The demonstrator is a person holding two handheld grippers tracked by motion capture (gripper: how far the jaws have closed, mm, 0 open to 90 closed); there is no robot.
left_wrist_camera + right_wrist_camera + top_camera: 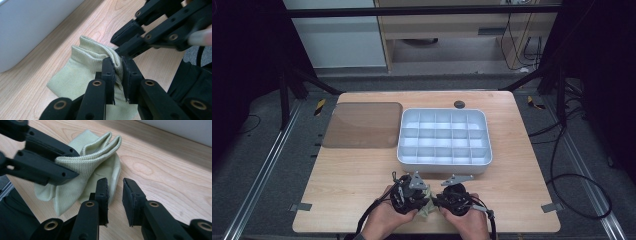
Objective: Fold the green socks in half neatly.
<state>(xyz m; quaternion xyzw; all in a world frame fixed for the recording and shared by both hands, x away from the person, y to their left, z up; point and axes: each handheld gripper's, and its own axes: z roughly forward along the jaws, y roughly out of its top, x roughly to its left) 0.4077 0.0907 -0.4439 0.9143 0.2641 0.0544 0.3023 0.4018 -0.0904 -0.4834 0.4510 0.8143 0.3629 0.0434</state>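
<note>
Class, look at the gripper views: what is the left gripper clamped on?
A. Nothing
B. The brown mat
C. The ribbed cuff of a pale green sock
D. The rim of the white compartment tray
C: the left gripper pinches the sock by its ribbed cuff.

The left tongs (119, 71) pinch the ribbed cuff of a pale green sock (82, 67) on the wooden table (32, 82).

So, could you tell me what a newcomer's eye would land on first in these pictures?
Probably the pale green sock at the table's near edge, its ribbed cuff pinched by the left gripper while the right gripper stands open beside it. Next, the white compartment tray in the middle, with a brown lid lying left of it.
</note>
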